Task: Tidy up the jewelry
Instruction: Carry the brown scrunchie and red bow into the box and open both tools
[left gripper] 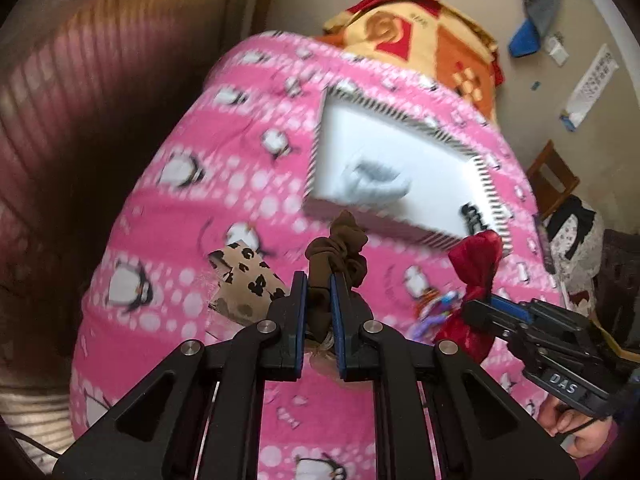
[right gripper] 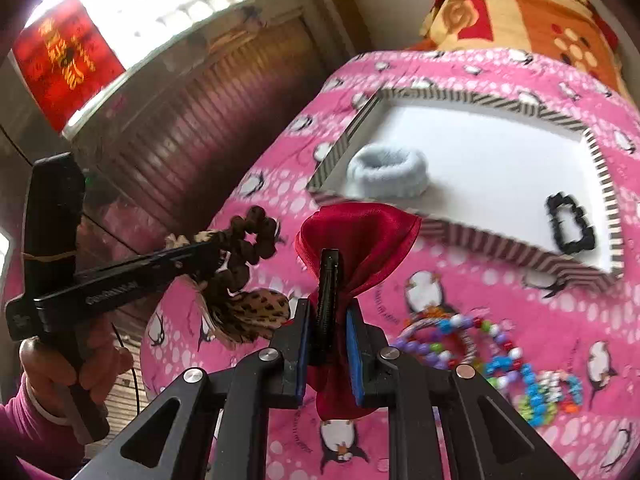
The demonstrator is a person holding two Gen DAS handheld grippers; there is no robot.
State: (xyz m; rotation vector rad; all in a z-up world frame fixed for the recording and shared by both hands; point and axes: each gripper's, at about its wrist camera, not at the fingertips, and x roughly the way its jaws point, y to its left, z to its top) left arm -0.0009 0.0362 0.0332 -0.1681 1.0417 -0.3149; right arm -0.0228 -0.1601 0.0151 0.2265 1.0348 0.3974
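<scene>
My left gripper [left gripper: 319, 280] is shut on a brown scrunchie [left gripper: 338, 250], held above the pink penguin blanket [left gripper: 192, 208]; it also shows in the right wrist view [right gripper: 246, 236]. My right gripper [right gripper: 329, 312] is shut on a red satin bow hair clip [right gripper: 356, 228], also seen in the left wrist view [left gripper: 476, 264]. Beyond them lies a striped-rim white tray [right gripper: 472, 100] holding a pale blue scrunchie [right gripper: 386, 172] and a black scrunchie [right gripper: 570, 222]. A leopard-print bow [right gripper: 256, 314] lies on the blanket below the left gripper.
Several colourful bead bracelets [right gripper: 492, 352] lie on the blanket right of my right gripper. A folded orange and red blanket [right gripper: 520, 12] is behind the tray. A dark wooden door [right gripper: 224, 120] stands at left.
</scene>
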